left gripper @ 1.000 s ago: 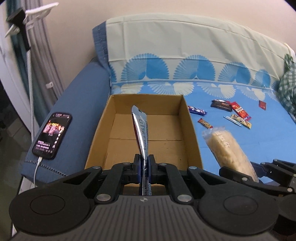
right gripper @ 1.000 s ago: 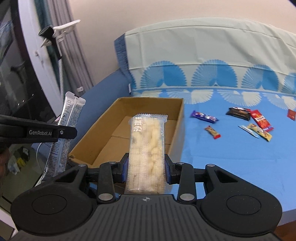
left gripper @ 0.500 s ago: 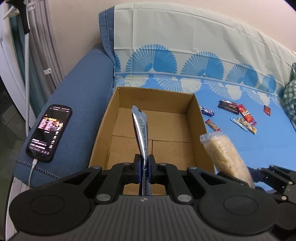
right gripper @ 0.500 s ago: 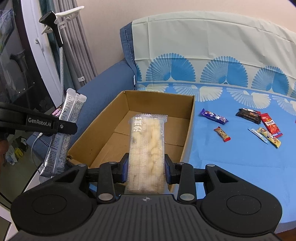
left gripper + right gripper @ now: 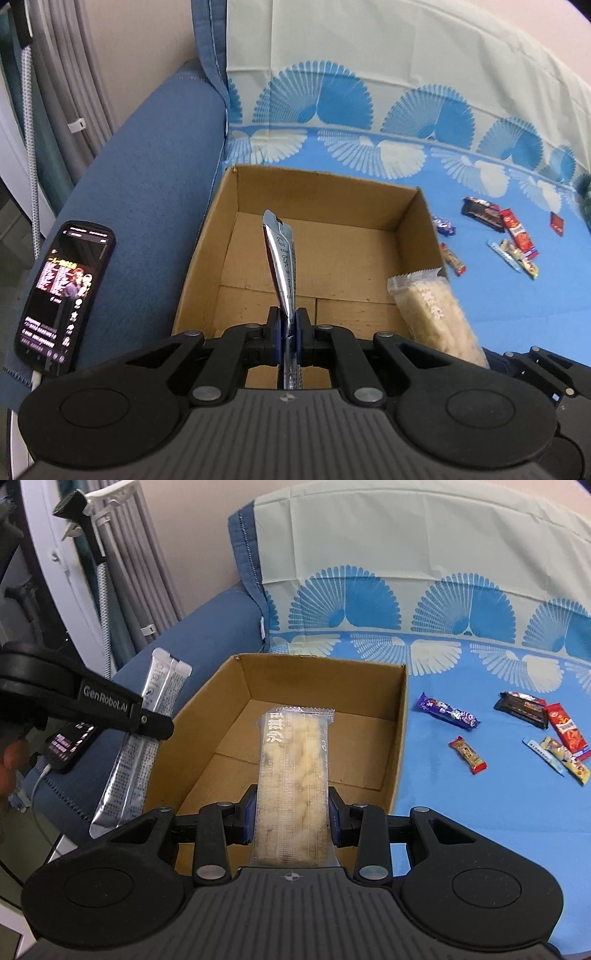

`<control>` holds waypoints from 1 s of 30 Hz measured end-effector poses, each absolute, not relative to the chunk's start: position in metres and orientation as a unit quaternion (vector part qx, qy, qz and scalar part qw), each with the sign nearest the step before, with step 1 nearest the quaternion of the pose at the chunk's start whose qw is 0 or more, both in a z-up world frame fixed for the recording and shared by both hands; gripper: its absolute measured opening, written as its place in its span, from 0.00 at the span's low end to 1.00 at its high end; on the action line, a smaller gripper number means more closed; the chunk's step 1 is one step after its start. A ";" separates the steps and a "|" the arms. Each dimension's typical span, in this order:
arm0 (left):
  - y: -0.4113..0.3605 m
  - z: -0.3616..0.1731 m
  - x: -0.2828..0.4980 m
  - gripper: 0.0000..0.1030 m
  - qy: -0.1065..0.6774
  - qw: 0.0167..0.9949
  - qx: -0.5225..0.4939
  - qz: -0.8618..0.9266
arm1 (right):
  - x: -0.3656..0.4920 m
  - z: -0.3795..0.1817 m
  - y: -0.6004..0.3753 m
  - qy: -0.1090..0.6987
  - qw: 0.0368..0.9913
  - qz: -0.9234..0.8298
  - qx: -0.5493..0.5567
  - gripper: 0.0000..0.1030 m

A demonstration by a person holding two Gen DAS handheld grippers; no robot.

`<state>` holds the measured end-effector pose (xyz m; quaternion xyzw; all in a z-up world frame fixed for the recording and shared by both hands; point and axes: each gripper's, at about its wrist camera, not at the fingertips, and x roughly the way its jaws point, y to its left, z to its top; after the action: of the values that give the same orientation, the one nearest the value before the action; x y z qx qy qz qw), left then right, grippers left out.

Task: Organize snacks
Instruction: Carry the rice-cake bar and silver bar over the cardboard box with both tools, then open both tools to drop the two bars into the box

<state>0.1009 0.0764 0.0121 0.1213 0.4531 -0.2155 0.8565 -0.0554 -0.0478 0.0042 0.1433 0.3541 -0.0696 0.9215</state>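
Silver sachet point(image 5: 282, 266) stands edge-on, pinched tight in the left gripper point(image 5: 289, 334). Right gripper point(image 5: 291, 812), partly spread, clamps a clear-wrapped pastry bar point(image 5: 293, 775) above the cardboard box point(image 5: 400, 738).

Black claw point(image 5: 291, 812) w/ blue pads, silver screws, ribbed grey housing; "GenRobot.AI" on left claw point(image 5: 155, 725).

A silver stick sachet point(image 5: 282, 266) and a clear pack of pale pastry point(image 5: 293, 775) hang over an open cardboard box point(image 5: 400, 731); small wrapped bars point(image 5: 467, 755) lie scattered on the blue bedsheet.
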 end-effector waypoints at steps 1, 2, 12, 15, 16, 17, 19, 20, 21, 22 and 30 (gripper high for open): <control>0.075 0.008 0.106 0.07 0.456 0.855 0.124 -0.213 | -0.050 0.002 -0.049 0.356 0.921 -0.070 0.145 0.37; 0.074 0.004 0.110 0.07 0.458 0.854 0.126 -0.212 | -0.046 -0.001 -0.050 0.357 0.920 -0.070 0.146 0.37; 0.057 -0.033 0.144 0.07 0.486 0.839 0.139 -0.200 | -0.016 -0.027 -0.057 0.379 0.910 -0.068 0.151 0.37; 0.053 -0.040 0.151 0.07 0.491 0.837 0.142 -0.198 | -0.011 -0.032 -0.058 0.384 0.908 -0.067 0.152 0.37; 0.051 -0.041 0.152 0.07 0.492 0.836 0.143 -0.197 | -0.009 -0.034 -0.058 0.385 0.908 -0.067 0.152 0.37; 0.051 -0.043 0.152 0.07 0.493 0.835 0.144 -0.197 | -0.008 -0.036 -0.059 0.386 0.907 -0.066 0.152 0.37; 0.049 -0.046 0.153 0.07 0.496 0.833 0.148 -0.195 | -0.006 -0.038 -0.060 0.387 0.907 -0.066 0.151 0.37; 0.048 -0.047 0.154 0.07 0.495 0.833 0.150 -0.194 | -0.004 -0.039 -0.060 0.388 0.907 -0.066 0.151 0.37; 0.047 -0.049 0.154 0.08 0.495 0.833 0.154 -0.192 | -0.003 -0.040 -0.060 0.388 0.906 -0.067 0.151 0.37; 0.047 -0.050 0.154 0.08 0.496 0.833 0.156 -0.189 | -0.002 -0.041 -0.061 0.389 0.906 -0.068 0.152 0.37; 0.055 -0.040 0.148 1.00 0.477 0.849 0.168 -0.153 | -0.001 -0.033 -0.061 0.372 0.916 -0.080 0.125 0.86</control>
<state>0.1475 0.0549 -0.0404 0.1680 0.4769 -0.1533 0.8490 -0.0006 -0.0611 -0.0331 0.1253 0.3715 -0.0803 0.9164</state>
